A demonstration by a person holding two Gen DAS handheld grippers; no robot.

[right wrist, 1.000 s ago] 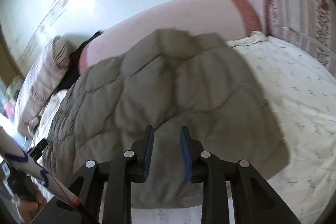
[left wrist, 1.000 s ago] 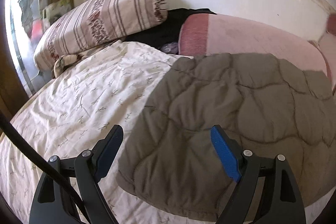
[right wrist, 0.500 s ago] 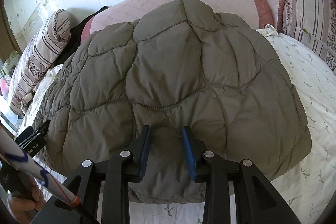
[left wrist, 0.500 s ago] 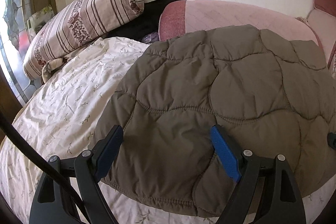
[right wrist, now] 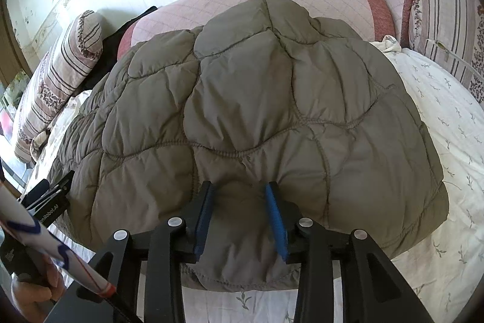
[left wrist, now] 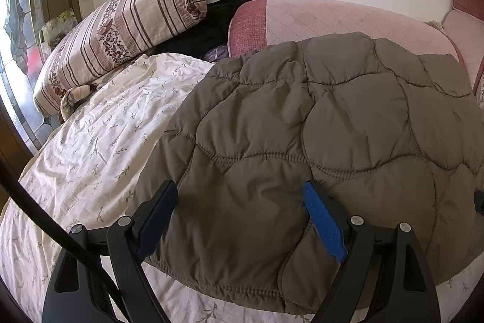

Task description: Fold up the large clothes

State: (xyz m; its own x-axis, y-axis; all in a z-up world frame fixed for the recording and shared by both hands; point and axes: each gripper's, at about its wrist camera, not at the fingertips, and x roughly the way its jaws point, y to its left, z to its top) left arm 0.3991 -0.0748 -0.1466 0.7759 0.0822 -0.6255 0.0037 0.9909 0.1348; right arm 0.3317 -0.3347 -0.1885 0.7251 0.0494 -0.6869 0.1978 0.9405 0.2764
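Observation:
A large olive-grey quilted jacket (left wrist: 317, 141) lies spread on the bed, its far end resting up against a pink cushion. It also fills the right wrist view (right wrist: 257, 117). My left gripper (left wrist: 239, 202) is wide open, its fingers straddling the jacket's near left hem. My right gripper (right wrist: 239, 196) has its jaws partly closed around a bunched fold at the jacket's near hem; whether the blue pads (right wrist: 275, 217) pinch the cloth is unclear. The left gripper's body (right wrist: 48, 202) shows at the right wrist view's left edge.
The bed has a cream floral sheet (left wrist: 99, 135). A striped bolster pillow (left wrist: 121, 32) lies at the back left, a long pink cushion (left wrist: 332, 20) along the tiled wall, dark clothing (left wrist: 211, 23) between them. More striped and pink cushions (right wrist: 447, 20) stand at the right.
The jacket has been drawn toward me and now lies flatter and closer. Both grippers came down to its near hem. The right jaws stand a little wider around the fold.

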